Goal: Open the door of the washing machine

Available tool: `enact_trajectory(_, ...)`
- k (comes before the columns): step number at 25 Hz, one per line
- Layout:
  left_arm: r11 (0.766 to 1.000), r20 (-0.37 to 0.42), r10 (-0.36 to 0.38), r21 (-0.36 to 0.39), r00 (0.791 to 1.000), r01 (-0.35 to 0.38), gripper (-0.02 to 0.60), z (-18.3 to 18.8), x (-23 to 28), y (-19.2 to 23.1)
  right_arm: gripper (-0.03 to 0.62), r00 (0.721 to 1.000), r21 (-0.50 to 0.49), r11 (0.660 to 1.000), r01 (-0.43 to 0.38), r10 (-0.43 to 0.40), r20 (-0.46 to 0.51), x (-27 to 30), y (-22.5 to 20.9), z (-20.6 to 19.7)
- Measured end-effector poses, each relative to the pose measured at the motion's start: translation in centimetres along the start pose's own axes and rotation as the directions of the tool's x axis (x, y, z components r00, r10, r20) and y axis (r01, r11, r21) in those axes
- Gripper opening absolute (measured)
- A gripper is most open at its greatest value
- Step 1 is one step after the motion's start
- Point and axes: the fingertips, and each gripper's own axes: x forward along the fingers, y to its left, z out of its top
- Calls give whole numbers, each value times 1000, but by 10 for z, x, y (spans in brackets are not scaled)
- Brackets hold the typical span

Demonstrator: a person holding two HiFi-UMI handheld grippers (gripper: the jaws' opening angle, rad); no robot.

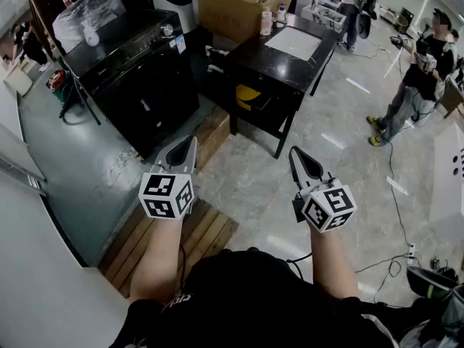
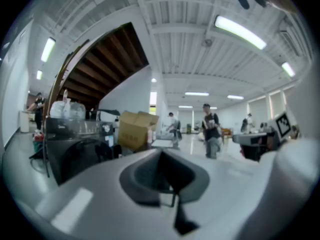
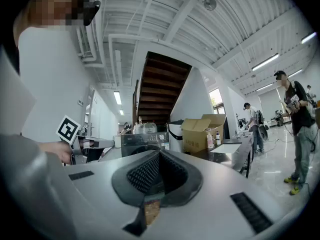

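Note:
The black washing machine [image 1: 141,75] stands at the upper left of the head view, its front door [image 1: 148,107] closed; it also shows in the left gripper view [image 2: 75,151] and, far off, in the right gripper view [image 3: 142,145]. My left gripper [image 1: 190,145] is shut and empty, held in the air a short way in front of the machine's lower right corner. Further right, my right gripper [image 1: 295,155] hangs over the tiled floor, shut with nothing between its jaws. Neither touches the machine.
A black table [image 1: 286,56] with a cardboard box [image 1: 235,6], bottles and a white sheet stands right of the machine. A wooden platform [image 1: 188,230] lies under my arms. A plastic-wrapped bundle [image 1: 83,13] rests on the machine. People stand at the far right [image 1: 413,78]. Cables cross the floor.

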Motion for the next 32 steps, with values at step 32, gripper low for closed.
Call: enact_trajectory(32,998,-14,-55,-24,998,55,8,-17,43,-64,-7,994,156,982,-105,110,-24,-28,-32,-28)
